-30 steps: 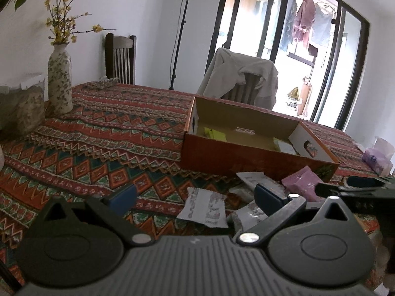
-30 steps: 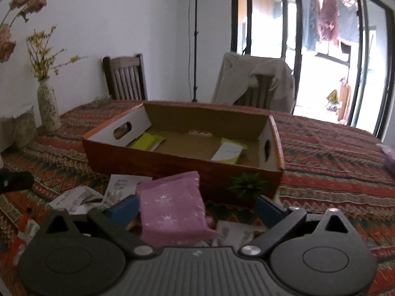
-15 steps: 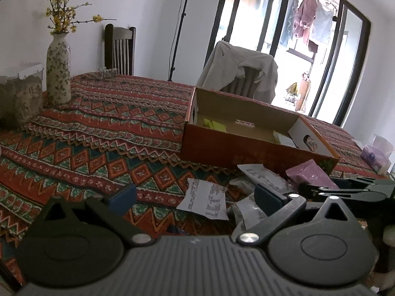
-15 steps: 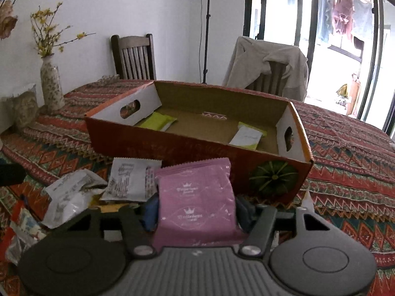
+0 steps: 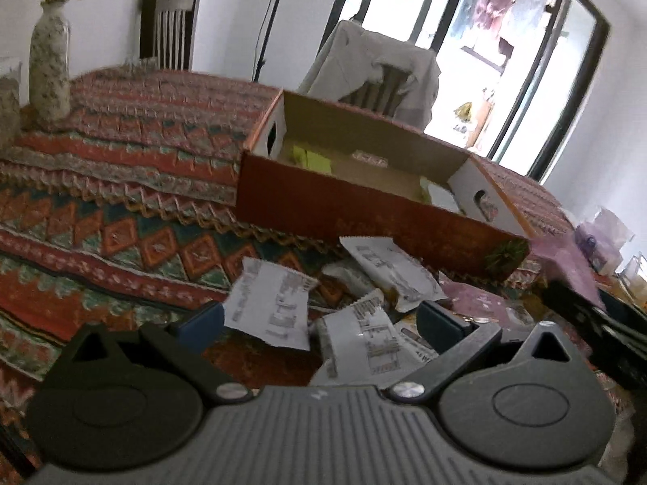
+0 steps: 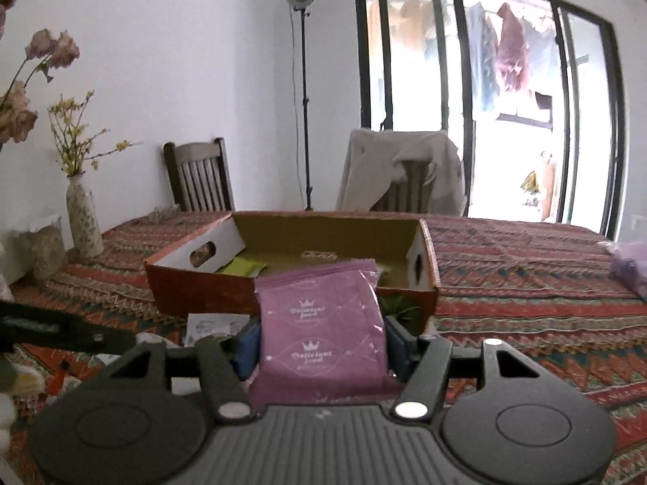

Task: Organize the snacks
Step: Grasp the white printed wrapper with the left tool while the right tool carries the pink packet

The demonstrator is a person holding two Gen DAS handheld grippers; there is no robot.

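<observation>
Seen from the left: a vase (image 6: 84,218) stands at the worktop's (image 6: 525,266) far left, well apart from the box (image 6: 291,279), the landmark here. Just in front of the box's near wall, white packets (image 5: 270,310) lie scattered, and the left gripper (image 5: 319,325) hangs over them with its fingers (image 5: 201,322) spread wide and nothing between them.

To the right, the right gripper (image 6: 321,345) is clamped on a pink packet (image 6: 321,331), its jaws having just closed onto it; the fingers (image 6: 246,341) press both long edges. The packet is held upright-tilted, its long axis running away toward the box, its top edge overlapping the near wall in view. The box lies straight ahead of the packet, so the right hand is judged nearer for the drop; a forward carry over the wall appears all that remains for this packet.
</observation>
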